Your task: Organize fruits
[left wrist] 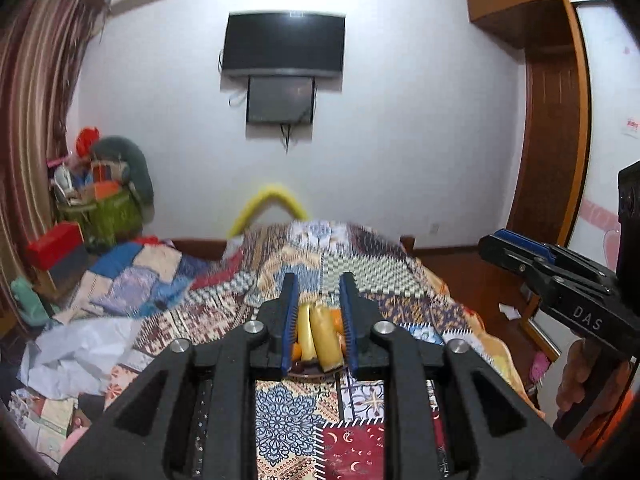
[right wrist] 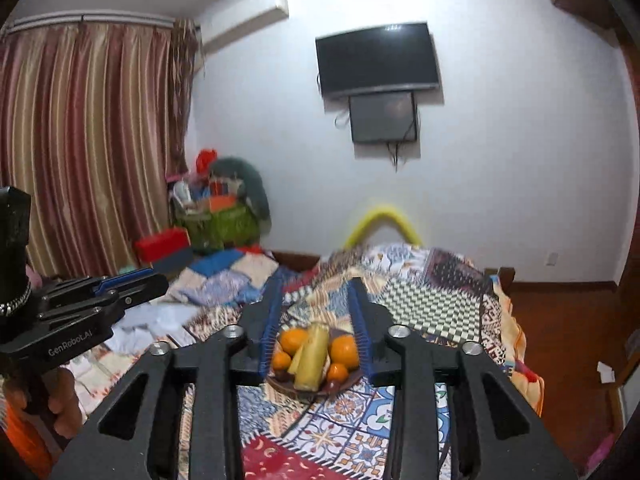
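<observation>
Fruit's all piled on the plate (right wrist: pixel 280 385) mid-quilt (right wrist: pixel 432 304); both grippers, left (left wrist: pixel 319 280) and right (right wrist: pixel 316 286), are held above it, jaws parted, nothing gripped

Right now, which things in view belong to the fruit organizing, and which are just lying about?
Job:
bananas
oranges
dish

Lying about:
patchwork quilt
red box
green basket
wall TV
curtain

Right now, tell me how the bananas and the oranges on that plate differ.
The bananas are long and pale yellow, lying lengthwise across the middle; the oranges are round and deep orange, spread around them. The bananas are longer than any orange. Both rest on the same dark plate on the quilt.
</observation>
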`<act>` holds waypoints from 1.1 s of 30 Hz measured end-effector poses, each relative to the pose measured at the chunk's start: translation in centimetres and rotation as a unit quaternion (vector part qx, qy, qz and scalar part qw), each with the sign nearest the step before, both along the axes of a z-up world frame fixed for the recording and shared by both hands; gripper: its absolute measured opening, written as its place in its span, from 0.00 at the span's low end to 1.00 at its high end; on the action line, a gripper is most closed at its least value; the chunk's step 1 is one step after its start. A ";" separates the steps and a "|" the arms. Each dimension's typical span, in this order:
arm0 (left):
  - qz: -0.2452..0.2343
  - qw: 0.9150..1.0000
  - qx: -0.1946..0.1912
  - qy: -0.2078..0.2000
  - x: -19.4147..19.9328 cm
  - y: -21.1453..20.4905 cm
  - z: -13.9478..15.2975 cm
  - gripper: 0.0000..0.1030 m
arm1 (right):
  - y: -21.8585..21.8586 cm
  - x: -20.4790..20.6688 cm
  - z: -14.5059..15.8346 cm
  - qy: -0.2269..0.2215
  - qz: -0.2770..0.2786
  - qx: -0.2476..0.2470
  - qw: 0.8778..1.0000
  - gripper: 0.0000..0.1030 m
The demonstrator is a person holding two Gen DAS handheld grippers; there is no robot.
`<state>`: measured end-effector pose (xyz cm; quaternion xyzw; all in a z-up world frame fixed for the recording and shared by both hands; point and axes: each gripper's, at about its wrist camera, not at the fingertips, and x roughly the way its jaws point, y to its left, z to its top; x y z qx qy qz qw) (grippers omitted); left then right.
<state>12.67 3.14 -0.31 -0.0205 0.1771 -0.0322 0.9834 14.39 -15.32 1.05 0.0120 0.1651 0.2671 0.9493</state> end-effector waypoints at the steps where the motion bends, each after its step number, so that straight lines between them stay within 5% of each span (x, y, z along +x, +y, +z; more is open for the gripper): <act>1: 0.001 1.000 0.000 -0.009 -0.6 -0.1 0.4 0.30 | -0.1 -0.4 0.2 -0.005 -0.002 0.004 1.000 0.42; 21: 0.026 0.997 0.005 -0.074 -6.2 -0.3 2.4 0.85 | 0.3 -4.9 1.6 -0.061 -0.048 0.017 0.997 0.99; 33: 0.037 0.996 0.004 -0.078 -6.9 -0.5 2.2 0.97 | -0.5 -5.5 1.2 -0.059 -0.060 0.019 0.996 1.00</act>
